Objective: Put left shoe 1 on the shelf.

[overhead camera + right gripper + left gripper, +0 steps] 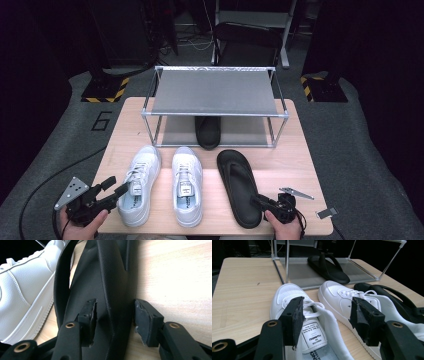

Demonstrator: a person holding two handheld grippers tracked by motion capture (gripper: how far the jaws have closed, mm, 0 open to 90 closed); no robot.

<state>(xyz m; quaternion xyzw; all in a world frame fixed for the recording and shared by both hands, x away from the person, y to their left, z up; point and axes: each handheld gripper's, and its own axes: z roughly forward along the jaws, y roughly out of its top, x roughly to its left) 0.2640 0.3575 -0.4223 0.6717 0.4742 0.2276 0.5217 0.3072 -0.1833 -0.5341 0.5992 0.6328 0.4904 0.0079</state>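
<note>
Right gripper (261,202) sits at the near right of the table (300,150), jaws open around the right edge of the heel of the black flip-flop (240,187). In the right gripper view one pad is over the footbed and the other is outside the rim, with gaps on both sides, so nothing is clamped yet.

Left gripper (116,187) is at the near left, jaws wide open and holding nothing. In the left gripper view they straddle the heel opening and tongue of the left white sneaker (297,315). Whether a pad touches the collar I cannot tell.

The right white sneaker (186,185) stands just beside its pair, between that shoe and the flip-flop on the table. All three lie on the bare wood in front of the rack.

Farther back, the second black flip-flop (207,131) is on the lower shelf of the metal shoe rack (215,92), toe pointing toward the person. The top shelf is bare.

Progress judgement: one of four pieces of footwear is shelved and three are left. The step in hand looks like closing on the near flip-flop's heel to lift it onto the rack beside its mate; the sneakers come after.
</note>
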